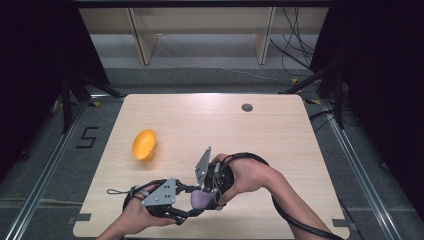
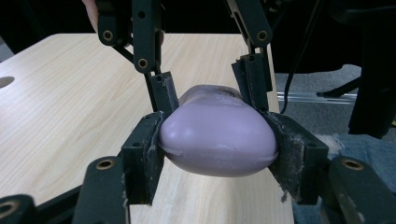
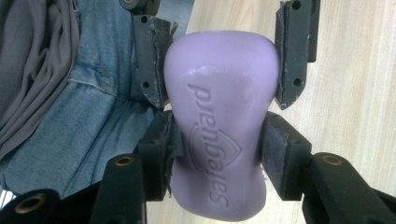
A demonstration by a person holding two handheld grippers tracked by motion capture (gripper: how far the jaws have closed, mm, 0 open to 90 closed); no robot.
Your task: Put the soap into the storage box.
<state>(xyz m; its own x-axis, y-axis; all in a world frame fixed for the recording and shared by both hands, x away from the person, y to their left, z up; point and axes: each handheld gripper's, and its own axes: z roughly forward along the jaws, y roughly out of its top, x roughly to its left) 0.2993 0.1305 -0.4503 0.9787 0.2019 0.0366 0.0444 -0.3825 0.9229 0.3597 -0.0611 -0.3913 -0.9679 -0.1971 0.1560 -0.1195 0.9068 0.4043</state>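
A purple bar of soap (image 1: 201,198) with embossed lettering hangs just above the wooden table's (image 1: 210,125) front edge, held from both sides. My left gripper (image 1: 191,208) comes in from the left and is shut on one end of the bar. My right gripper (image 1: 206,191) reaches down from behind and is shut on the other end. In the left gripper view the soap (image 2: 217,140) is squeezed between my left gripper's (image 2: 217,151) pads, with the right gripper (image 2: 208,88) clamped on it farther off. In the right gripper view the soap (image 3: 219,121) stands lengthwise in my right gripper (image 3: 219,156), and the left gripper (image 3: 222,58) clamps its far end.
An orange perforated dish (image 1: 144,145) lies tilted on the table's left half. A round cable hole (image 1: 247,107) sits near the far edge. The person's denim-clad legs (image 3: 93,121) are just below the front edge. Black cables trail from both grippers.
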